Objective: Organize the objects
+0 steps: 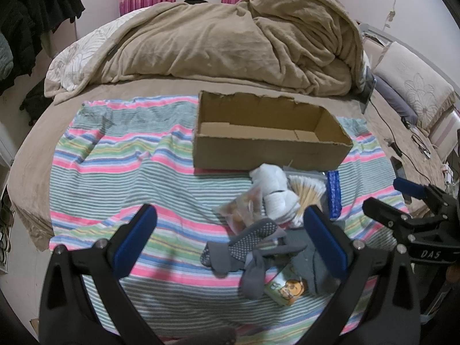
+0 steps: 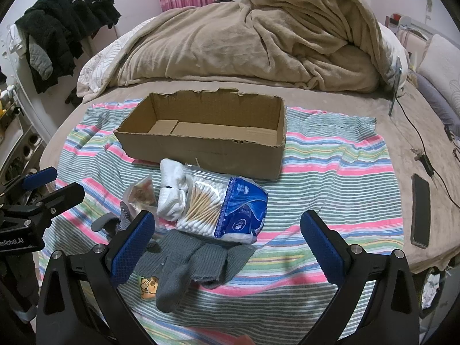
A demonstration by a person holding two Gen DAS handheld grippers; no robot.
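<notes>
An open cardboard box (image 1: 267, 146) (image 2: 207, 143) stands empty on a striped towel (image 1: 115, 158) (image 2: 330, 178). In front of it lies a pile: white socks (image 1: 273, 189) (image 2: 172, 189), a bag of cotton swabs (image 1: 306, 191) (image 2: 201, 204), a blue tissue pack (image 2: 244, 210), a snack bag (image 1: 244, 207) (image 2: 142, 192), grey socks (image 1: 244, 247) (image 2: 187, 261) and a small cartoon packet (image 1: 287, 287) (image 2: 148, 286). My left gripper (image 1: 230, 215) is open above the pile. My right gripper (image 2: 227, 221) is open above the grey socks and tissue pack.
A rumpled beige blanket (image 1: 230, 40) (image 2: 273, 37) fills the back of the bed. A phone (image 2: 420, 212) and cables (image 2: 422, 143) lie at the right. Dark clothes (image 2: 63, 28) hang at the left. Pillows (image 1: 414, 83) sit at the right.
</notes>
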